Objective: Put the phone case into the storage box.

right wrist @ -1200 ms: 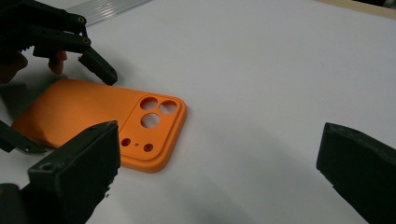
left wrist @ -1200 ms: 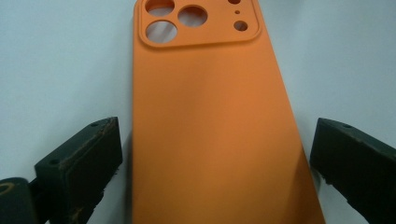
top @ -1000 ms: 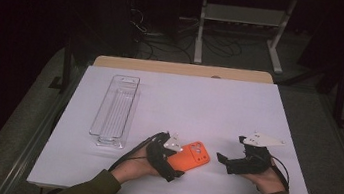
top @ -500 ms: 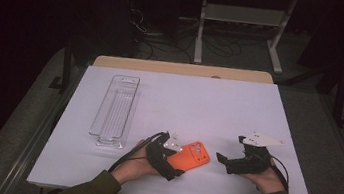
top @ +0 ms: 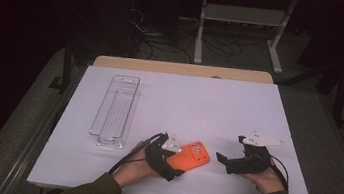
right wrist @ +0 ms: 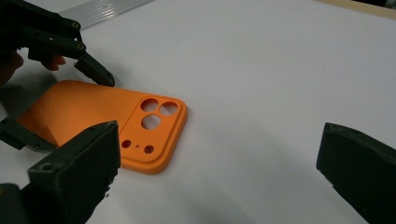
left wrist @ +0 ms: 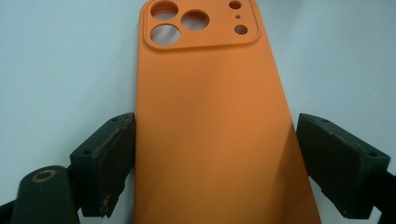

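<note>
From above, the orange case [top: 191, 156] lies flat on the white tabletop [top: 209, 107], near the front edge, with the left tool [top: 176, 164] around its near end and the right tool [top: 221, 160] just beside it, jaws apart and empty. A clear tray [top: 115, 109] sits farther back on the left. In the left gripper view, the jaws have just been closing on the case [left wrist: 210, 121]; one pad touches its side, the other looks a hair off. The case is thin and smooth, so a squeeze on its edges could make it bend or pop out. In the right gripper view, the case [right wrist: 107, 121] lies ahead of its wide-open jaws.
</note>
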A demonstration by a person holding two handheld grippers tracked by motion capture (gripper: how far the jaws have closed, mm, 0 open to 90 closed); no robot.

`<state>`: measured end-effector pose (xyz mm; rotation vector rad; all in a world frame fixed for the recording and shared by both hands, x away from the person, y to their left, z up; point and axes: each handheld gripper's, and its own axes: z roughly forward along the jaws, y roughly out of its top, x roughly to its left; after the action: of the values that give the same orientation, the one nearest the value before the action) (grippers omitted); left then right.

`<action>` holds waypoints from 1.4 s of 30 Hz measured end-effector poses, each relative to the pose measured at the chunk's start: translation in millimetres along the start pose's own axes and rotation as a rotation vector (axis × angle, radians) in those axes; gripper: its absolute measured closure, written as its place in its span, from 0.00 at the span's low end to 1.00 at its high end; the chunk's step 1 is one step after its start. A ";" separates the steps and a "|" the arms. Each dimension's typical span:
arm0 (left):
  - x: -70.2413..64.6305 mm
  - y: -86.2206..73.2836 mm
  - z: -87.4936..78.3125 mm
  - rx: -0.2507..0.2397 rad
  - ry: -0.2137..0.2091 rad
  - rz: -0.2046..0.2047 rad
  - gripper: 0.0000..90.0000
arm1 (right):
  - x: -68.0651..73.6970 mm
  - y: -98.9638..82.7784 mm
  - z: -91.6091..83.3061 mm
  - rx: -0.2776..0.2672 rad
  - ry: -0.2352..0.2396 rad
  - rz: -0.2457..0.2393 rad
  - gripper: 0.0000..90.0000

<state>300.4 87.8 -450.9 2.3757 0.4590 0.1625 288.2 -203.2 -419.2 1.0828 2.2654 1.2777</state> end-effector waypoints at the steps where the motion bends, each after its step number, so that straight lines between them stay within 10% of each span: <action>1: -0.6 0.5 0.2 0.002 0.004 -0.005 0.16 | 0.0 0.0 0.2 -0.001 0.001 -0.002 0.00; 42: 21.9 16.1 -30.6 -0.065 -0.028 0.001 0.18 | -0.5 -0.7 -1.7 0.000 -0.003 0.006 0.00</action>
<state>317.9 103.7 -417.5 2.3119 0.4331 0.1419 287.2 -204.8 -418.9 1.0911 2.2618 1.2778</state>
